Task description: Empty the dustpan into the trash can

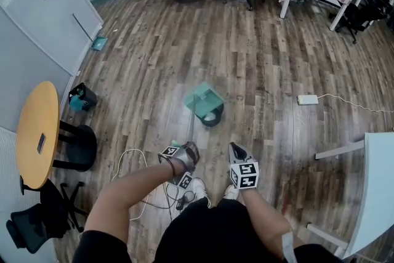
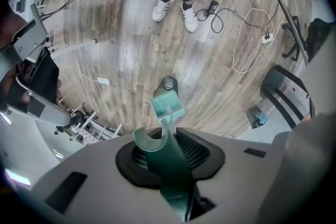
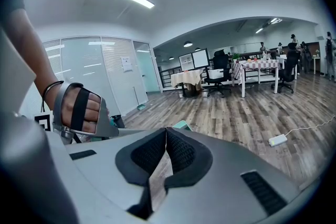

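Obs: left claw (image 2: pixel 169 144) clamped on dustpan (image 1: pixel 205 97) handle, pan tilted over trash can (image 1: pixel 211 117) on floor; right claw (image 3: pixel 166 131) closed, empty. Roll wrist slowly, pan mouth centred over can.

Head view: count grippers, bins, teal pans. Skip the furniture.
Grippers: 2, left gripper, right gripper
Bins: 2, trash can under the dustpan, side bin
Teal pans: 2, the held dustpan, plus wall pan, likely a dustpan too
Total: 6
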Demonstrator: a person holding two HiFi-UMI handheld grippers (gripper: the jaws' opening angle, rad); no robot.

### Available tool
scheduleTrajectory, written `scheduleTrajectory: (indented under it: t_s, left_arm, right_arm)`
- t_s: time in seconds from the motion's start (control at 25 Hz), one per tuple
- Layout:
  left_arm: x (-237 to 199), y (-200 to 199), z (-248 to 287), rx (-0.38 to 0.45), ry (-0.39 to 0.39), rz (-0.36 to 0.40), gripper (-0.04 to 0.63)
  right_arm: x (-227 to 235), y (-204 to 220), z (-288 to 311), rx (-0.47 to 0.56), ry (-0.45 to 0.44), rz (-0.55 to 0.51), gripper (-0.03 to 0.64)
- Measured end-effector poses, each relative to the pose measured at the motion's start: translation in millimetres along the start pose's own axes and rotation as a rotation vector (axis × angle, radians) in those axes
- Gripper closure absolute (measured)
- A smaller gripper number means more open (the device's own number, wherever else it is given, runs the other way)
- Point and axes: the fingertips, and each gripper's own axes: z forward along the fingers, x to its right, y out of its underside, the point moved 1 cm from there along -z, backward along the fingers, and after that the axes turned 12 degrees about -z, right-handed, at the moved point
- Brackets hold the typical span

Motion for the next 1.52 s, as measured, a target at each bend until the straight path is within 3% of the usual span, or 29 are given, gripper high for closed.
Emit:
scheduleTrajectory:
  t_s: [0.16,0.44,0.6,0.76,1.04,1.16,1.36,1.52]
  left_arm:
    - [-4,1,4,-0.003,0.009,-0.100,0.497]
    - [-6,22,9,0.003,0.063,-0.472,0.498]
    - [-14,36,7,0.024,0.081,-0.745,0.499]
    - [-16,40,10,0.047,0.113,-1.093,0.499]
    - [-7,64,5,0.010,0.095,-1.536,0.497]
    - [-6,84,2,0.038,0.071,-1.787,0.492]
    - [14,108,4,0.073,0.089,-2.289,0.492]
    - [36,119,4,0.071,0.073,-2.522,0.494]
  right_arm:
    - [2,2,-2,-0.003,-0.004,0.002,0.592]
    - [-2,6,-1,-0.020,-0.023,-0.005,0.592]
    - [-7,5,2,-0.025,-0.042,-0.016,0.592]
    - [-10,4,4,-0.026,-0.054,-0.026,0.592]
    - [-10,6,3,-0.038,-0.058,-0.040,0.592]
    - [-13,4,6,-0.043,-0.068,-0.045,0.592]
    - [-21,4,9,-0.049,-0.085,-0.061,0.592]
    - [-23,6,12,-0.059,-0.087,-0.066,0.592]
